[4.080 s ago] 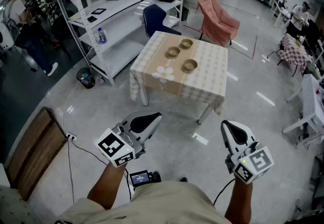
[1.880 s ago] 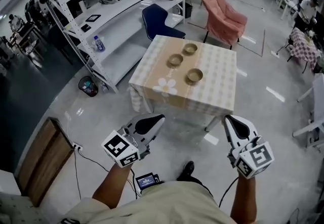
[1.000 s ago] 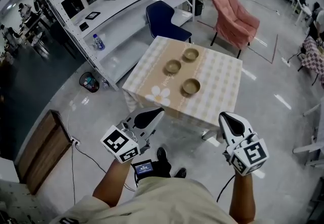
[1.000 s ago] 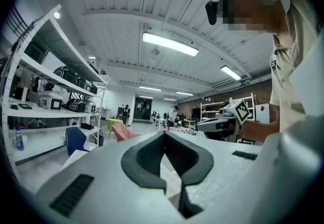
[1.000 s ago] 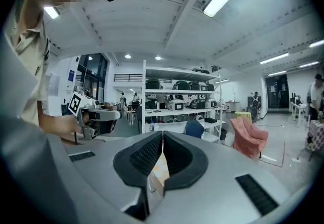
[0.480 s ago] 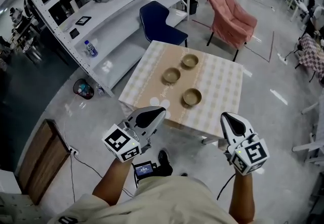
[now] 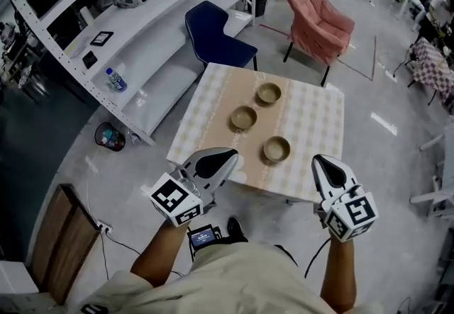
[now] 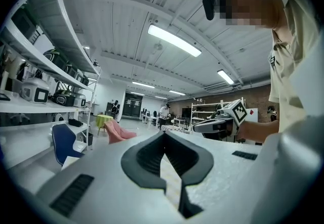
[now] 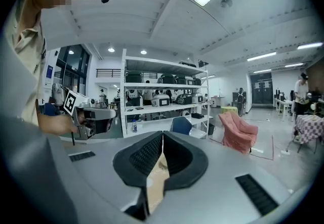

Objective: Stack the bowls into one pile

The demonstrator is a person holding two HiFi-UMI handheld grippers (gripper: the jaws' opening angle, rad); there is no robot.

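Three tan bowls stood separately on the table (image 7: 316, 118), which was covered with a checked cloth. None was stacked. The near bowl (image 7: 276, 149) sat closest to the person, towards the table's front edge. The middle bowl (image 7: 243, 118) sat further back and to the left, and the far bowl (image 7: 269, 93) sat beyond both. All three were upright and clear of one another.

The left gripper (image 7: 228, 159) was held in front of the table, its tip overlapping the near edge of the cloth in the head view. Its own view showed the jaws closed together with nothing between them. The right gripper (image 7: 320, 161) was held off the near right corner of the table. Its jaws were likewise closed together and held nothing. Neither gripper touched a bowl, and the near bowl lay between the two tips in the head view.

Beyond the table stood a blue chair (image 7: 211, 32) and a pink armchair (image 7: 320, 20). A white shelving unit (image 7: 135, 18) ran along the left, with a water bottle (image 7: 114, 79) on its lower shelf.
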